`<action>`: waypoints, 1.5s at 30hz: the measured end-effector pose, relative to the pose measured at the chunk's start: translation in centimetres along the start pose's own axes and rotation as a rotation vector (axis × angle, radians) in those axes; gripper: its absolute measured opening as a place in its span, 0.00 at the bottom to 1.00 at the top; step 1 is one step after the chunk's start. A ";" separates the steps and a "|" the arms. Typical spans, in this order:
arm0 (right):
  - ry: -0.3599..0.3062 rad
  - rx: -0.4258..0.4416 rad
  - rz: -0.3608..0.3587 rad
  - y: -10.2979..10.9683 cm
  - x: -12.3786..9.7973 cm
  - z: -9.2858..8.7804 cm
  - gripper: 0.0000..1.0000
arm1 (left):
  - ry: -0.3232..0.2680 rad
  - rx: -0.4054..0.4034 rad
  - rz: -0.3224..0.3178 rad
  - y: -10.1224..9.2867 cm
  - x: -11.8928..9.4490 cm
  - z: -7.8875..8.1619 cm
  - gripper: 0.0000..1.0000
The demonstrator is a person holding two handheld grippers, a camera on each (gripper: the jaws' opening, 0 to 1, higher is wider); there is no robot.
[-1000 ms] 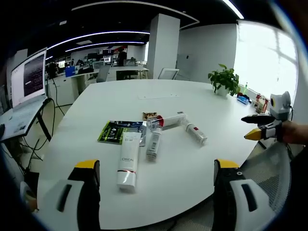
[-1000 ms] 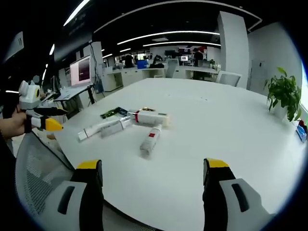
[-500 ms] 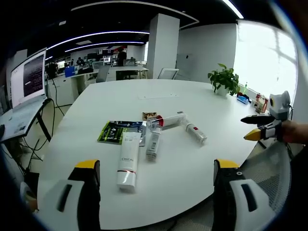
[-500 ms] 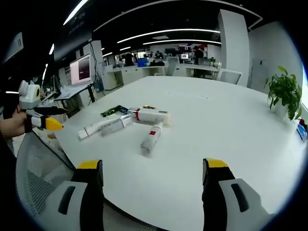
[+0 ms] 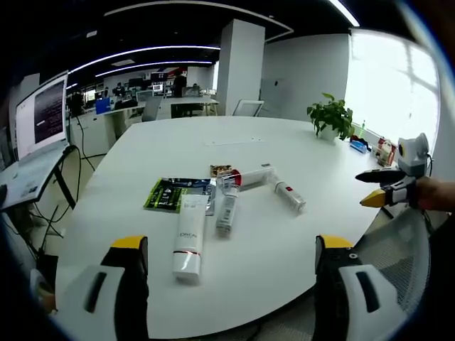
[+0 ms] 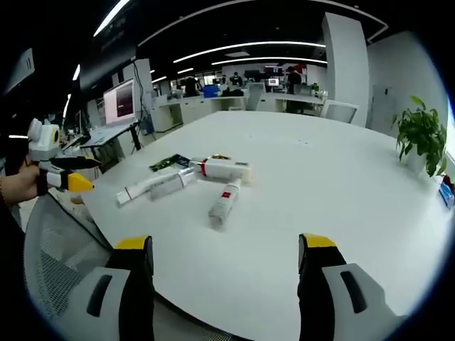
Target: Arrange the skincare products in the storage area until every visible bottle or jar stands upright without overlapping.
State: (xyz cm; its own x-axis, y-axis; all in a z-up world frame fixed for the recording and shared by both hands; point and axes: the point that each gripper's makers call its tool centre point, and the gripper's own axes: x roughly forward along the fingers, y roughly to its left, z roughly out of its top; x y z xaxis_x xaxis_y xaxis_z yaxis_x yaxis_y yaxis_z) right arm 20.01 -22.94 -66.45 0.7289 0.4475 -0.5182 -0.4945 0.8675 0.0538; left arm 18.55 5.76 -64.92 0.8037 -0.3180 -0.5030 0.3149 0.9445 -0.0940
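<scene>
Several skincare products lie flat on the white table [image 5: 185,142]. A long white tube [image 5: 189,234] is nearest in the left gripper view. Beside it lie a slim clear bottle [image 5: 227,210], a white bottle with a red band [image 5: 247,177] and a small white bottle with a red label [image 5: 286,196]. That small bottle [image 6: 223,203], the red-band bottle [image 6: 224,170] and the tube [image 6: 146,189] lie at mid-table in the right gripper view. My left gripper [image 5: 231,273] is open at the table's near edge. My right gripper [image 6: 222,277] is open too, short of the products.
A green sachet [image 5: 170,195] and a small brown packet [image 5: 222,170] lie by the products. A potted plant [image 5: 330,117] stands at the table's far side. A mesh chair back [image 6: 50,249] sits below the table edge. Desks and monitors fill the office behind.
</scene>
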 end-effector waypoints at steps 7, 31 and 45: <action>0.006 -0.006 0.008 0.3 0.1 0.1 0.84 | 0.001 0.001 -0.002 0.0 0.0 0.0 0.93; 0.020 0.051 0.024 -0.2 0.3 -0.3 0.84 | -0.002 -0.002 -0.014 -0.3 0.0 0.0 0.92; 0.064 -0.027 0.052 -0.5 2.5 0.2 0.80 | 0.004 -0.012 -0.014 -0.3 0.1 0.0 0.91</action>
State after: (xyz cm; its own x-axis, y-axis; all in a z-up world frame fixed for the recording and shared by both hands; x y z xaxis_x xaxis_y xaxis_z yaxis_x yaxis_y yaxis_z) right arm 22.19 -22.24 -67.59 0.6708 0.4762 -0.5686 -0.5442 0.8369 0.0589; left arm 18.51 5.49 -64.95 0.7971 -0.3313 -0.5048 0.3203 0.9407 -0.1117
